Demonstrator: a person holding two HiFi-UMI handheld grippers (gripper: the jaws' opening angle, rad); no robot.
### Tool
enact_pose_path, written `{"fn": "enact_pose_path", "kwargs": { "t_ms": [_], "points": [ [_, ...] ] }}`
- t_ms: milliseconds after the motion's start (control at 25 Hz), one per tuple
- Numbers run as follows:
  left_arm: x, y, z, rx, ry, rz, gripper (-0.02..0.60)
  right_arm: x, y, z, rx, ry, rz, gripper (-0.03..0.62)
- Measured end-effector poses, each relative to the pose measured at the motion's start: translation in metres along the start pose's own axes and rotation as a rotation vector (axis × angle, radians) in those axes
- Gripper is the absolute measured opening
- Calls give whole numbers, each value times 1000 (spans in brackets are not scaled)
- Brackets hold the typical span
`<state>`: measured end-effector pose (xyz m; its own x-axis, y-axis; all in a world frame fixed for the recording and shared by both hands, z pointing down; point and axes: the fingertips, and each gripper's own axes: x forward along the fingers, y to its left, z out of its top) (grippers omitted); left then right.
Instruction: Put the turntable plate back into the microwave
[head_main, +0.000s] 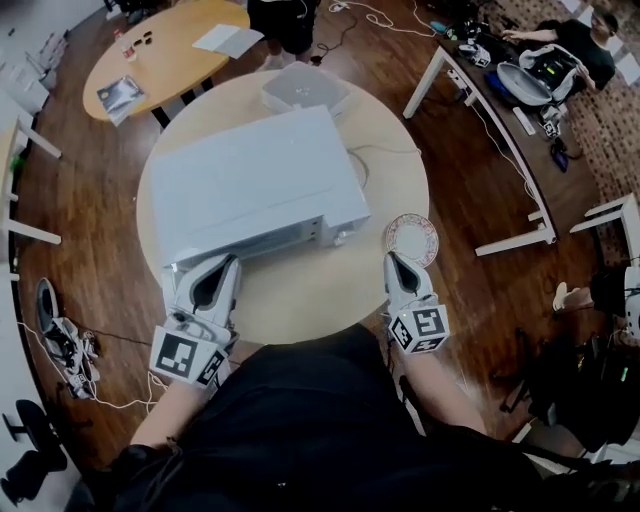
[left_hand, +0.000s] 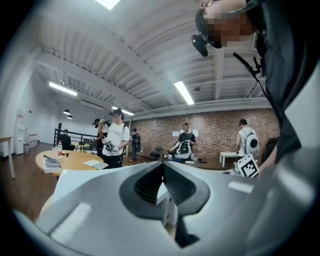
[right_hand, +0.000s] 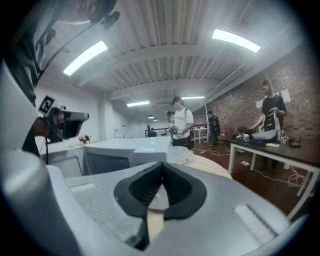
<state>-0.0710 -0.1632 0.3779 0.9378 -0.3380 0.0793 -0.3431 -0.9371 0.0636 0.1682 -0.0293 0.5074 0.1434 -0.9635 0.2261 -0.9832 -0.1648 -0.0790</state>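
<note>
**Plate on table, both jaws empty**

The left gripper (head_main: 216, 268) and the right gripper (head_main: 393, 258) each have their jaws closed together on nothing. The turntable plate (head_main: 412, 239) lies flat on the table (head_main: 300, 305), just beyond the right gripper's tips. It sits beside the front right corner of the microwave (head_main: 255, 185).

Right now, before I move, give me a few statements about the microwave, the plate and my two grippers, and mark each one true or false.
1. The plate lies on the table, to the right of the microwave. True.
2. The right gripper is holding the plate. False: its jaws are shut on nothing, and the plate lies just ahead of it.
3. The left gripper has its jaws wide apart. False: they are together, with nothing between them.
4. The microwave stands on a round table. True.
</note>
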Motion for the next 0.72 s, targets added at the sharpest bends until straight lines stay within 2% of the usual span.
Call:
{"fn": "enact_pose_path", "kwargs": {
  "t_ms": [160, 360, 560, 720],
  "points": [
    [3, -1, -2, 2, 19, 39, 4, -6, -54, -38, -33, 78, -86, 1],
    [9, 3, -12, -19, 45, 83, 5, -8, -84, -67, -6, 108, -143, 1],
    [25, -12, -6, -11, 42, 56, 3, -8, -92, -78, -22, 112, -154, 0],
    [46, -31, -8, 3, 45, 29, 5, -21, -113, -86, 44, 98, -163, 1]
  ]
}}
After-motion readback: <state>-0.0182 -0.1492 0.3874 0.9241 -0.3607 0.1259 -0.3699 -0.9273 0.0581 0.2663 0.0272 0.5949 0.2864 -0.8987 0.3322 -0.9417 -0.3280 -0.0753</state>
